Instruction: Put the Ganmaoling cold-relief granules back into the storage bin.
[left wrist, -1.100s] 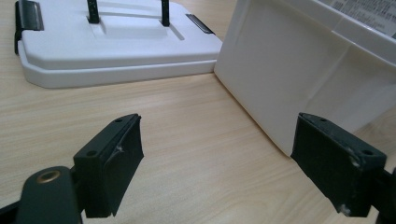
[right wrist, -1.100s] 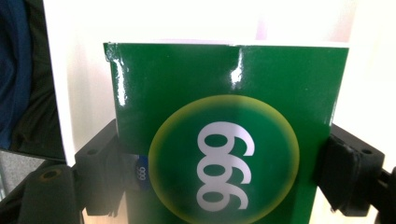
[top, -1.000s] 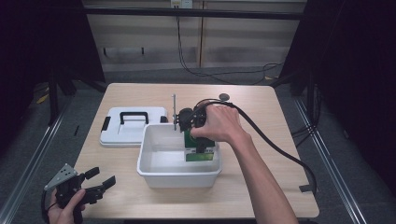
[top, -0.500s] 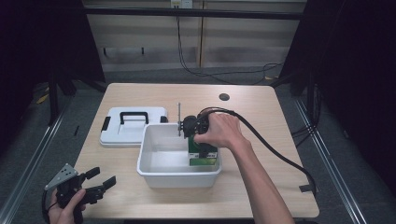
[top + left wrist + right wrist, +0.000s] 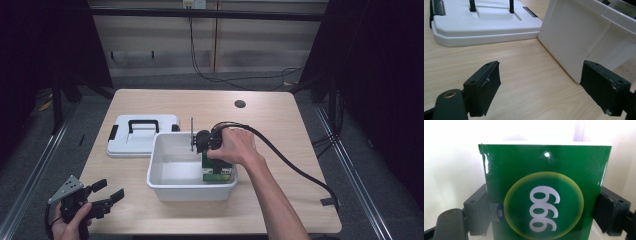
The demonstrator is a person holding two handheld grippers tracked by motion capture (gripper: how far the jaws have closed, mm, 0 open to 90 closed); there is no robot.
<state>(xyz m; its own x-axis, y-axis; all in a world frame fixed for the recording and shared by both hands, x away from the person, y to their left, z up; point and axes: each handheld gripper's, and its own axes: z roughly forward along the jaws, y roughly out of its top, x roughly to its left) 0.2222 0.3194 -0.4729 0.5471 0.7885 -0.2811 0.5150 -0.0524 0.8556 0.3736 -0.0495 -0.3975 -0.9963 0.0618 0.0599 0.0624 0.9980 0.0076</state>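
Observation:
A glossy green box (image 5: 544,182) with a yellow circle and white digits is clamped between the jaws of my right gripper (image 5: 544,215). In the high view the right gripper (image 5: 212,159) points down into the white bin (image 5: 192,192), holding the green box (image 5: 218,173) low at the bin's near right corner. Whether the box rests on the bottom is hidden. My left gripper (image 5: 107,195) hovers open near the table's front left corner. In its own view the left gripper (image 5: 540,85) holds nothing and faces the bin's outer wall (image 5: 579,37).
A white lid (image 5: 142,135) with a black handle lies flat just left of and behind the bin, and the lid (image 5: 484,25) also shows in the left gripper view. A black cable (image 5: 295,170) trails right from the right gripper. A round hole (image 5: 240,104) marks the table's far side.
The right gripper has sunk deeper into the bin with the green box, drifting toward the near right corner. The left gripper has stayed put.

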